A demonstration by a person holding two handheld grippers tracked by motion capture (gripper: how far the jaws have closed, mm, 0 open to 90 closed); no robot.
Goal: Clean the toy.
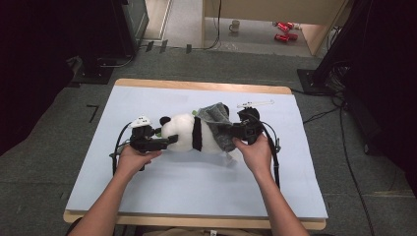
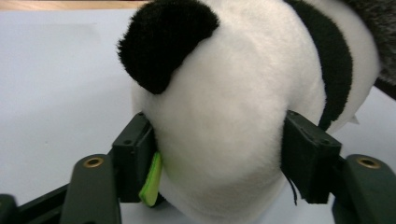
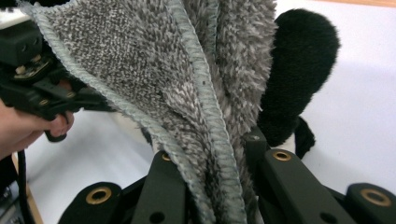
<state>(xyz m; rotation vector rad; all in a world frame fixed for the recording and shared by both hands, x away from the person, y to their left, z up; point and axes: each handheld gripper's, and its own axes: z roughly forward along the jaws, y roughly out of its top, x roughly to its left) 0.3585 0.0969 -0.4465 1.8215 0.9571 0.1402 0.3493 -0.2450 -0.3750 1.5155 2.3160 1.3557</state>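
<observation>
The step in hand looked like drawing the grey cloth [image 1: 218,125] over or off the panda toy [image 1: 186,132] while the other side kept the toy still. To do it well, the left hand-held gripper [image 1: 164,141] needed to hold the head firmly without twisting it, and the right hand-held gripper [image 1: 235,132] needed to pull the cloth evenly along the body, keeping its stitched edge from bunching against the black limb [image 3: 294,74].

The panda toy lay on its side near the middle of the bench [image 1: 147,187], head toward the person's left. In the left gripper view, the 2 jaws stood part-closed on either side of the white head [image 2: 224,135], pressing into the plush, with a green tag [image 2: 152,179] caught beside 1 jaw. In the right gripper view, the jaws were closed tight on a fold of the grey cloth, which draped over the toy's rear end, touching it.
</observation>
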